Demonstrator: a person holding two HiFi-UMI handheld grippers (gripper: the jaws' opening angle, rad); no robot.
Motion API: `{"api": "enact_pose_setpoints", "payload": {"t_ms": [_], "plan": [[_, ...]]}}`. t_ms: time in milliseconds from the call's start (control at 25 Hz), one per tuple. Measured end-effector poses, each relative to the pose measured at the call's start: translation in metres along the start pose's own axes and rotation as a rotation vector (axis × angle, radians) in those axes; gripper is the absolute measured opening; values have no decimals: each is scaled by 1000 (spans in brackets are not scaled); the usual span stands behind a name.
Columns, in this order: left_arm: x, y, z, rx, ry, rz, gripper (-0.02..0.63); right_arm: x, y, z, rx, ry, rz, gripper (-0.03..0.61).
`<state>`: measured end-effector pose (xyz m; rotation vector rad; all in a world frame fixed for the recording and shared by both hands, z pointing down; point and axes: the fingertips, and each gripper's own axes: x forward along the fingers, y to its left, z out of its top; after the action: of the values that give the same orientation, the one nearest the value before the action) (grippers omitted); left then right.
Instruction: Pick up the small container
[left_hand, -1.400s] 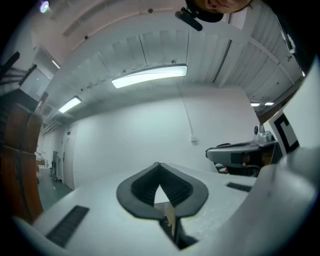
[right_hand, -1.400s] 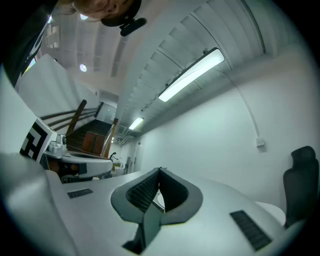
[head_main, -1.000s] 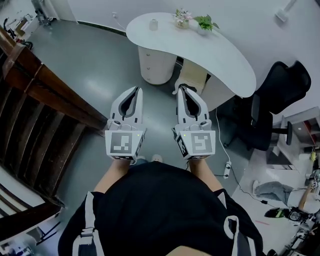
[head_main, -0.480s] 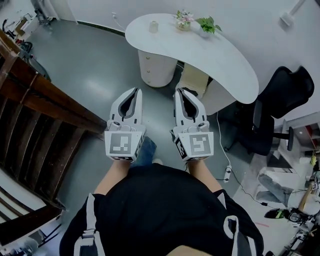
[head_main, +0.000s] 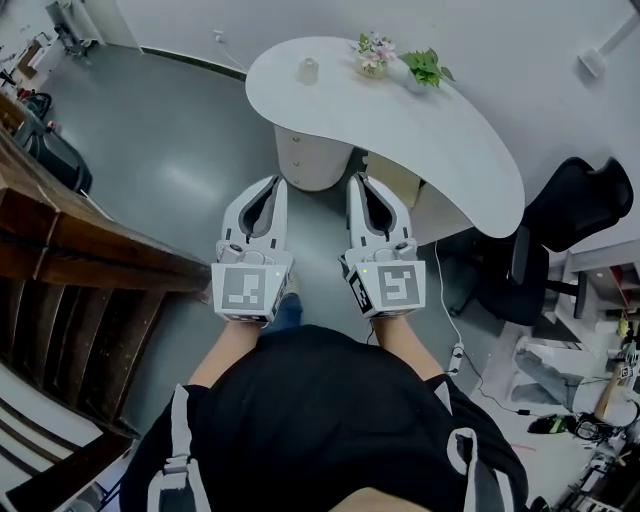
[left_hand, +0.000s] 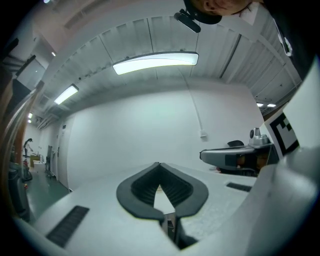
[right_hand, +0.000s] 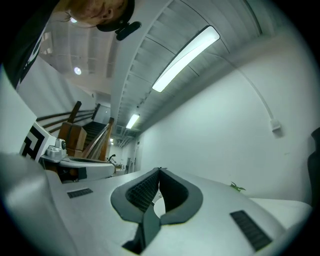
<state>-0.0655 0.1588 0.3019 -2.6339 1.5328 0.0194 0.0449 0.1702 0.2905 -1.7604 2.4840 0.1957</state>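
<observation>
The small pale container (head_main: 308, 70) stands on the far left end of the curved white desk (head_main: 440, 140) in the head view. Both grippers are held side by side in front of the person, pointing level at the desk and well short of it. The left gripper (head_main: 277, 181) is shut with nothing between its tips, and its own view shows the tips of the left gripper (left_hand: 158, 164) meeting against a bare white wall. The right gripper (head_main: 356, 178) is shut and empty too; in its own view the right gripper (right_hand: 160, 170) has touching tips. Neither gripper view shows the container.
A flower pot (head_main: 372, 55) and a green plant (head_main: 425, 68) stand on the desk's far edge. A round white pedestal (head_main: 312, 150) carries the desk. A black office chair (head_main: 560, 230) is at right, a wooden stair rail (head_main: 90, 250) at left. Grey floor lies between.
The person has walked forward: the desk and its pedestal have come closer to both grippers' tips. The stair rail has slid back at left. Both grippers stay shut and side by side.
</observation>
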Motion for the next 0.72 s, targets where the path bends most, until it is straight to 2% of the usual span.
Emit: {"api": "enact_pose_setpoints", "payload": {"t_ms": [280,560,720], "plan": [[62,45,-9,-14,14,-35,6,74,-20,-13,7,17,-46,18],[101,76,-24,-20,49,-78,6,118,-31,-22,6,19,-98,18],[113,88,-25,-27,4,-89,6,128,-31,-28,-1,26,-108,18]]}}
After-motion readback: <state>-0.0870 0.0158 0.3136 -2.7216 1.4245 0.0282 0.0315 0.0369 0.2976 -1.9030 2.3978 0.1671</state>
